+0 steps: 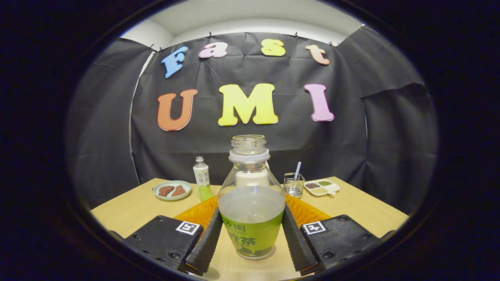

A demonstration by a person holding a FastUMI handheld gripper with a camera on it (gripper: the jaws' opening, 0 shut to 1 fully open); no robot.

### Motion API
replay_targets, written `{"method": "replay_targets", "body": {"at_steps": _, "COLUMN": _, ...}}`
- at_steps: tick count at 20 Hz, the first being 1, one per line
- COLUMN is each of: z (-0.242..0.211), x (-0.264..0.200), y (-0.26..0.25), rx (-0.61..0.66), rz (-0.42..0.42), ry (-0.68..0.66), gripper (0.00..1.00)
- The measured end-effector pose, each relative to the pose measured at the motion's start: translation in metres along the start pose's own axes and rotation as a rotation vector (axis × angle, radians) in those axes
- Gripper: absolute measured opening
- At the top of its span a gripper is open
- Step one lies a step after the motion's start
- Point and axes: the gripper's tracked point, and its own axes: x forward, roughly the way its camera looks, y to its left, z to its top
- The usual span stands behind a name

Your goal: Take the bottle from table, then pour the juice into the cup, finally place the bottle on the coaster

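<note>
Bottle (251,203) sitting upright right between the fingers, cap off.

The gripper (251,244) has one finger (205,244) against each side of the bottle's lower half, so it looks clamped on the green label part, bottom of the bottle down near the wooden table (363,210). It's about half full of pale liquid. Just beyond the fingers and behind the bottle there's an orange coaster (308,212). Further beyond: a small capped bottle (202,178) and a plate (172,190) with two reddish pieces off to the left, a little wire basket (294,184) with a straw and a divided snack tray (322,187) to the right. Whitish cup (252,178) peeks through the glass behind the neck.
</note>
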Motion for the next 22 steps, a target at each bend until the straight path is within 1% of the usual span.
{"method": "replay_targets", "body": {"at_steps": 2, "z": -0.020, "x": 0.017, "y": -0.004, "rx": 0.021, "rz": -0.003, "ry": 0.036, "gripper": 0.81}}
{"method": "replay_targets", "body": {"at_steps": 5, "z": -0.047, "x": 0.039, "y": -0.010, "rx": 0.101, "rz": -0.018, "ry": 0.087, "gripper": 0.81}}
{"method": "replay_targets", "body": {"at_steps": 7, "z": -0.060, "x": 0.049, "y": -0.017, "rx": 0.115, "rz": -0.041, "ry": 0.105, "gripper": 0.82}}
{"method": "replay_targets", "body": {"at_steps": 8, "z": -0.063, "x": 0.049, "y": -0.019, "rx": 0.126, "rz": -0.034, "ry": 0.106, "gripper": 0.81}}
{"method": "replay_targets", "body": {"at_steps": 10, "z": -0.062, "x": 0.050, "y": -0.022, "rx": 0.134, "rz": -0.031, "ry": 0.091, "gripper": 0.82}}
{"method": "replay_targets", "body": {"at_steps": 14, "z": -0.063, "x": 0.051, "y": -0.019, "rx": 0.102, "rz": -0.029, "ry": 0.097, "gripper": 0.82}}
{"method": "replay_targets", "body": {"at_steps": 17, "z": -0.065, "x": 0.050, "y": -0.012, "rx": 0.097, "rz": -0.008, "ry": 0.115, "gripper": 0.83}}
{"method": "replay_targets", "body": {"at_steps": 20, "z": -0.075, "x": 0.045, "y": -0.007, "rx": 0.120, "rz": -0.004, "ry": 0.163, "gripper": 0.87}}
{"method": "replay_targets", "body": {"at_steps": 22, "z": -0.071, "x": 0.039, "y": -0.010, "rx": 0.123, "rz": -0.015, "ry": 0.148, "gripper": 0.91}}
